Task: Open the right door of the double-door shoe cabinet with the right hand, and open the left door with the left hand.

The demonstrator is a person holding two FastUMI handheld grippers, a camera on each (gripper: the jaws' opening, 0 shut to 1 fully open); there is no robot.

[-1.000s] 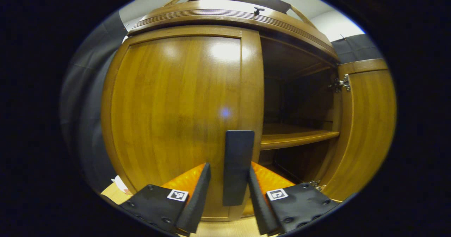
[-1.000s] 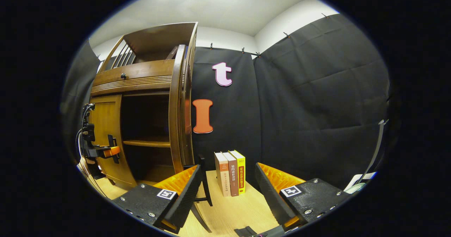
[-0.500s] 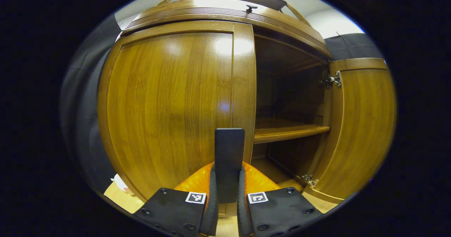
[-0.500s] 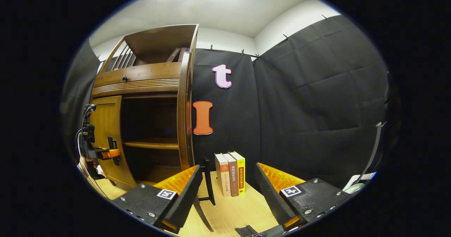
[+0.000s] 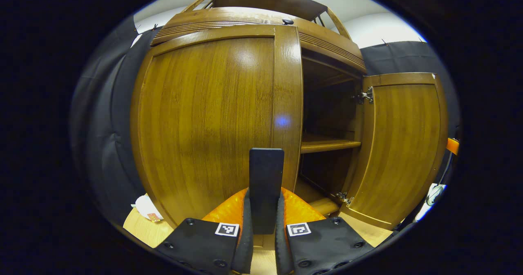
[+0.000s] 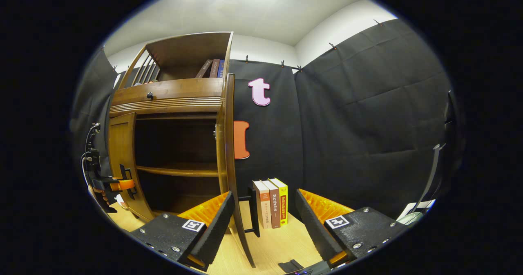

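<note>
**Left gripper grips the left door handle; right door stands open**

In the left gripper view, the left gripper point(image 5: 264, 226) is closed on the dark upright handle point(image 5: 266, 187) of the left door point(image 5: 212, 119); both fingers press on the handle from its two sides. This door is a little away from the shoe cabinet point(image 5: 261, 15) at its handle edge. To the right of it, the right door point(image 5: 402, 144) is swung wide open, and between the two doors the dark inside shows with a wooden shelf point(image 5: 329, 144).

In the right gripper view, the right gripper point(image 6: 263, 230) holds nothing and its fingers are far apart. It is near the edge of the open right door point(image 6: 229, 152). Three books point(image 6: 271, 203) stand upright on the light wooden table point(image 6: 282, 242), just to the right of this door. The left gripper point(image 6: 116, 183) is seen far at the left, at the left door point(image 6: 120, 152).
</note>
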